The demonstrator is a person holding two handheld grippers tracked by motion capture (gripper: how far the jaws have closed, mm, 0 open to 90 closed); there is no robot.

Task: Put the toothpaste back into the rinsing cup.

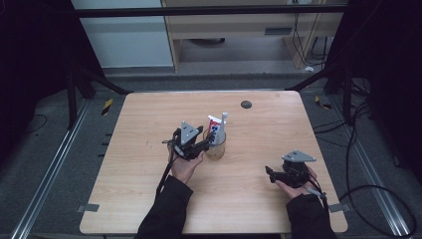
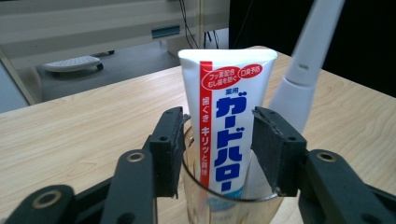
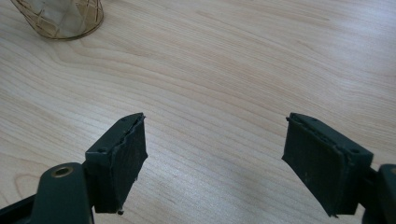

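A clear amber glass cup [image 1: 215, 150] stands near the middle of the wooden table [image 1: 149, 124]. A white toothpaste tube [image 1: 215, 127] with red and blue print and a white toothbrush [image 1: 224, 118] stand upright in it. My left gripper [image 1: 211, 141] reaches the cup from the left. In the left gripper view its jaws flank the tube [image 2: 229, 116] just above the cup rim [image 2: 224, 201], with slight gaps beside the pads; the toothbrush [image 2: 303, 60] leans behind at the right. My right gripper [image 1: 269, 173] rests low at the right front, open over bare wood [image 3: 215, 154].
A small dark round disc [image 1: 246, 104] lies near the table's far edge. The cup's patterned base [image 3: 60, 18] shows at the top left of the right gripper view. Dark frame bars and cables surround the table on the floor.
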